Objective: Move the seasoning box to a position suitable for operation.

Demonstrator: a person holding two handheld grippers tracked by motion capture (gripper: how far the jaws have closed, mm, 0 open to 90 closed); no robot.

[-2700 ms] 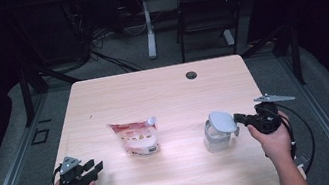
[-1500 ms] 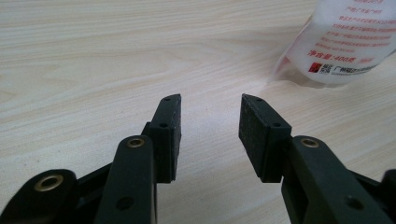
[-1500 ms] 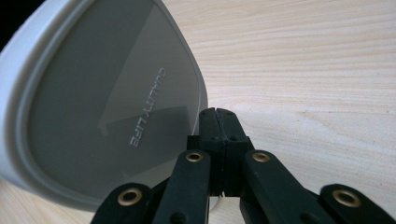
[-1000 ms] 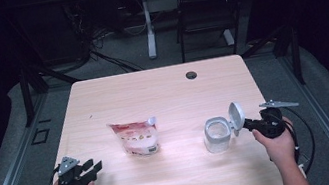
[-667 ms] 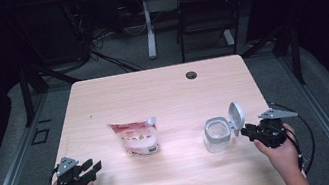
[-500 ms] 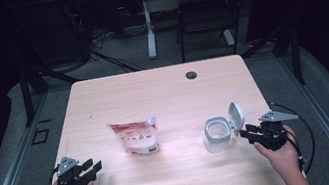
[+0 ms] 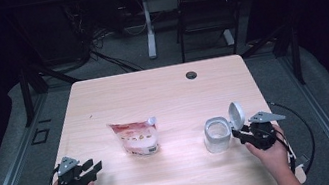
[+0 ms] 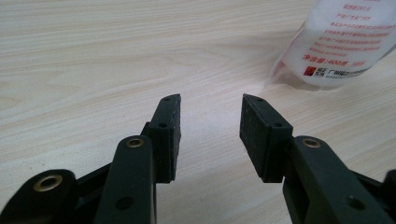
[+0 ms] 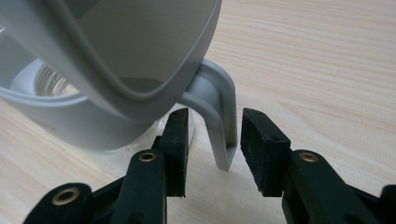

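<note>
Right claw (image 9: 212,151), just opened wide, straddles the jar (image 7: 217,134) lid's grey latch tab (image 9: 219,116) without pressing; left claw (image 8: 210,135) gapes empty at the table's seven o'clock.

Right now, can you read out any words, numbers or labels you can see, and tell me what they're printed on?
Pouch: several lines of red Chinese print, too blurred to read; one seems to end in "400", uncertain.
Pouch front: picture and print too small to read.
Jar, its lid and the table: no writing.

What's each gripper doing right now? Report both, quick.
Left gripper: open, nothing between its jaws.
Right gripper: jaws just opened, the jar's handle between them, not clamped.
</note>
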